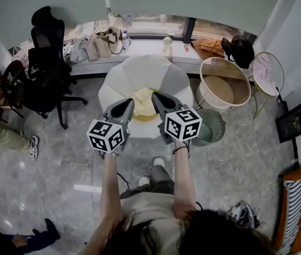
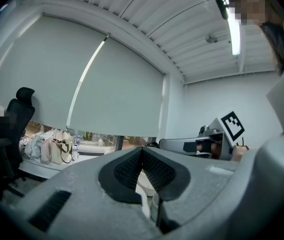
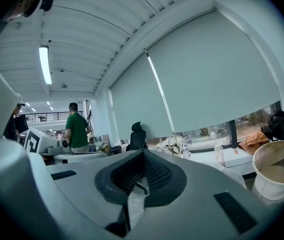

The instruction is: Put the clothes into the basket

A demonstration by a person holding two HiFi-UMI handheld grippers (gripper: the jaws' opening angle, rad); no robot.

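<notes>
A yellow garment (image 1: 142,101) lies on a round white seat (image 1: 119,78) in front of me. Both grippers are held level just above its near side. The left gripper (image 1: 129,103) (image 2: 142,150) has its jaws closed tip to tip, with nothing visible between them. The right gripper (image 1: 154,95) (image 3: 143,153) is shut too, also without cloth in it. The pale round basket (image 1: 208,92) (image 3: 262,184) stands on the floor to the right of the seat, open at the top with a tan bottom. From the left gripper view the right gripper's marker cube (image 2: 232,125) shows alongside.
A green wire bin (image 1: 212,127) sits between the seat and the basket. A black office chair (image 1: 46,62) and a person's legs (image 1: 1,132) are at the left. Bags lie on the window ledge (image 1: 145,48), and a gold wire table (image 1: 267,71) stands far right.
</notes>
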